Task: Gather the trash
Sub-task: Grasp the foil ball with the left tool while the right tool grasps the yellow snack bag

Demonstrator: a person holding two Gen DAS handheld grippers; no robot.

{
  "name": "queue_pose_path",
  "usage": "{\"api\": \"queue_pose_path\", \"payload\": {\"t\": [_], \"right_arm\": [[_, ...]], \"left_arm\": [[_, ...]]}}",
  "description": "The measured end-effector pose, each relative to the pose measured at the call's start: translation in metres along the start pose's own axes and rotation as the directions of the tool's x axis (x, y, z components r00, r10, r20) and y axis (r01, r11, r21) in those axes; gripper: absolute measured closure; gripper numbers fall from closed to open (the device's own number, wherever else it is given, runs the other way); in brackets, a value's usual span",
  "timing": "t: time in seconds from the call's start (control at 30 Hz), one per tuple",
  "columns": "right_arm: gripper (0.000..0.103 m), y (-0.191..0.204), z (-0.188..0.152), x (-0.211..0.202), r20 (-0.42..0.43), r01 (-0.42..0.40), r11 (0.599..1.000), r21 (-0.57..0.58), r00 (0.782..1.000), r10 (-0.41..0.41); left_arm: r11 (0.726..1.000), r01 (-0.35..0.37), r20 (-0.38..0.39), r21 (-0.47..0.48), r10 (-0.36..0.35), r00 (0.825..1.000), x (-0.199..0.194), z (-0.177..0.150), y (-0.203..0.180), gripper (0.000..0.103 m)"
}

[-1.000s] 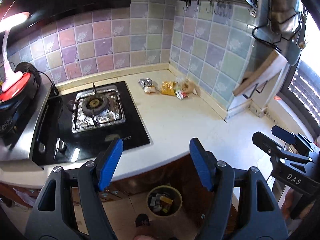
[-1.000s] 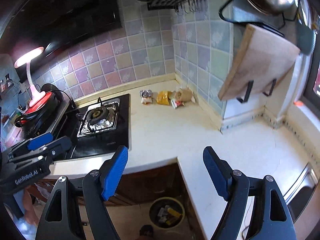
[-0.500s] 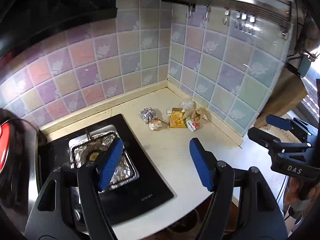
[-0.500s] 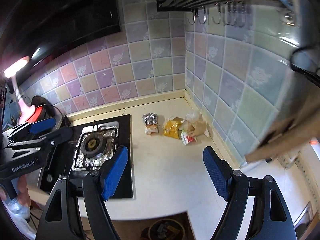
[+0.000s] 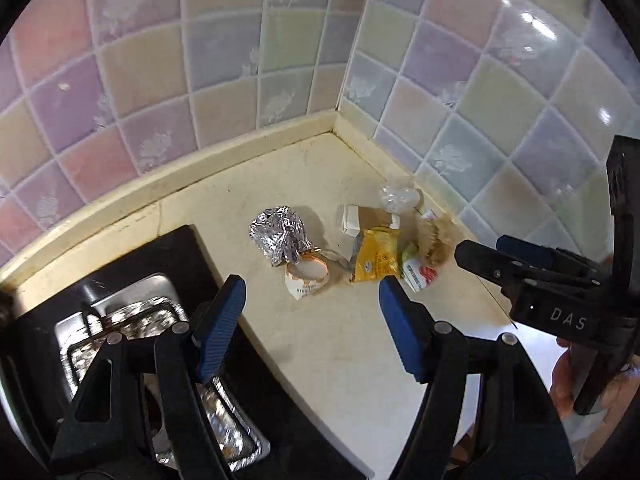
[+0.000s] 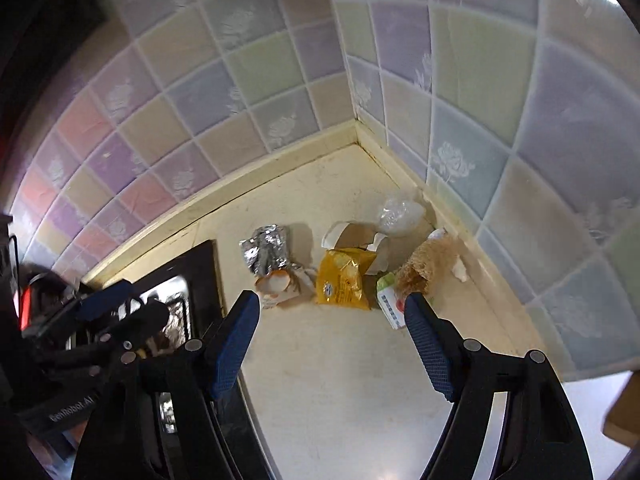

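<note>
Trash pile [image 6: 344,268] ahead of right gripper [image 6: 332,334]

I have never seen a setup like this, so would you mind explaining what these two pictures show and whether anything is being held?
A person holds a two-fingered gripper in each hand; a fisheye camera on each looks forward along its blue jaws. One picture is from the left gripper, the other from the right gripper. Both point down at a counter in a tiled corner, beside a stove. Trash lies there: crumpled foil, a small cup, a yellow packet, torn card, clear plastic and a white-and-green wrapper. Nothing is held: the left jaws stand open, the right are closing slightly on nothing.
</note>
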State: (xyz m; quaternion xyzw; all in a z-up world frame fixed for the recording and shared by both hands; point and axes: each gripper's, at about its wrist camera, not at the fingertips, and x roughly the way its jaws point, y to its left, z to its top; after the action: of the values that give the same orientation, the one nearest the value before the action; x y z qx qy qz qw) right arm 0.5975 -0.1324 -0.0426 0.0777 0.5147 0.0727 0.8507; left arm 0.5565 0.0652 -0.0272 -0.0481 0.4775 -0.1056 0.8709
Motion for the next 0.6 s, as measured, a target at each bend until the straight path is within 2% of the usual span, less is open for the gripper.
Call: {"api": "queue_pose_path", "payload": {"t": [0.1, 0.27, 0.57, 0.6], "right_arm": [[0.028, -0.012, 0.01, 0.04, -0.016, -0.024, 0.999, 0.047, 1.0, 0.025], [0.03, -0.018, 0.015, 0.101, -0.08, -0.007, 0.998, 0.059, 0.997, 0.012], [0.032, -0.019, 0.011, 0.169, -0.142, 0.019, 0.999, 0.051, 0.99, -0.012], [0.035, -0.019, 0.01, 0.175, -0.145, 0.021, 0.999, 0.047, 0.989, -0.014]], "left_arm": [[0.999, 0.016, -0.028, -0.046, -0.017, 0.999, 0.041, 0.013, 0.01, 0.036], [0.995, 0.026, -0.072, -0.1, -0.033, 0.997, 0.092, 0.025, 0.023, 0.036], [0.987, 0.019, -0.137, -0.161, -0.042, 0.99, 0.158, 0.029, 0.044, 0.036], [0.986, 0.017, -0.14, -0.166, -0.041, 0.989, 0.162, 0.029, 0.046, 0.036]]}}
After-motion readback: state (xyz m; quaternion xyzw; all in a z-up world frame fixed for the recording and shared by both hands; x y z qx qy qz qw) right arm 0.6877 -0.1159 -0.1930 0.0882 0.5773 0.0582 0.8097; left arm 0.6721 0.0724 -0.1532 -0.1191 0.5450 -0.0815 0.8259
